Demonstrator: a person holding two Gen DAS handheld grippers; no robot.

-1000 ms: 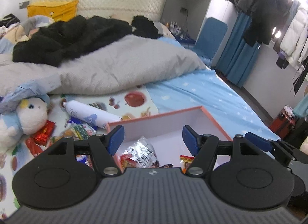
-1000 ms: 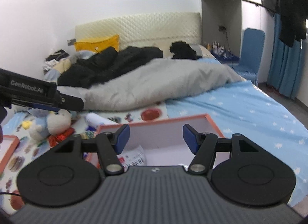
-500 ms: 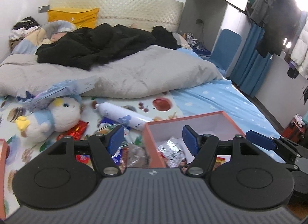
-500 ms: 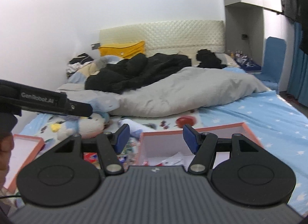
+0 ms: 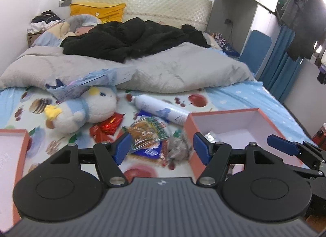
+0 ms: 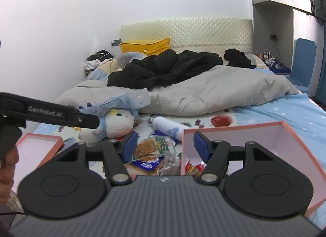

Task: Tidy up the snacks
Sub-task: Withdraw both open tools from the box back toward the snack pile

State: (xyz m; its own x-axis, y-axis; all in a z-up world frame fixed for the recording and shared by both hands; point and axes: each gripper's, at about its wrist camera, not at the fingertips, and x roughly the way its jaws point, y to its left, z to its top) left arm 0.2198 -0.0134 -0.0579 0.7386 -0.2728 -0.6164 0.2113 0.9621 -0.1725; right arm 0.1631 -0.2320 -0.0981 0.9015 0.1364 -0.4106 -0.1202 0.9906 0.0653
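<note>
— What's in the boxes from where you sit?

— I see two on the bed. The big orange box (image 5: 228, 114) with white walls sits to the right; through my left camera a crinkly silver packet (image 5: 210, 136) lies near its front corner, and my right camera shows a red and yellow packet (image 6: 193, 166) on its floor. The shallow orange lid (image 6: 38, 141) lies at the left with nothing I can make out in it.

— And the loose snacks?

— They're piled on the fruit-print sheet (image 5: 30, 104) just left of the big box: a green-edged packet (image 5: 148, 133) on top, a blue one (image 5: 147, 152) under it, a clear wrapper (image 5: 177, 145) against the box wall, and a red wrapper (image 5: 108, 125) beside the plush toy (image 5: 85, 110). A white bottle (image 5: 161, 110) lies on its side behind the pile, touching the box corner.

— Grippers?

— My left gripper (image 5: 160, 145) hangs above the pile with its blue pads parted and nothing between them. My right gripper (image 6: 165, 145) is likewise parted and empty, straddling the box's left wall without touching it.
</note>
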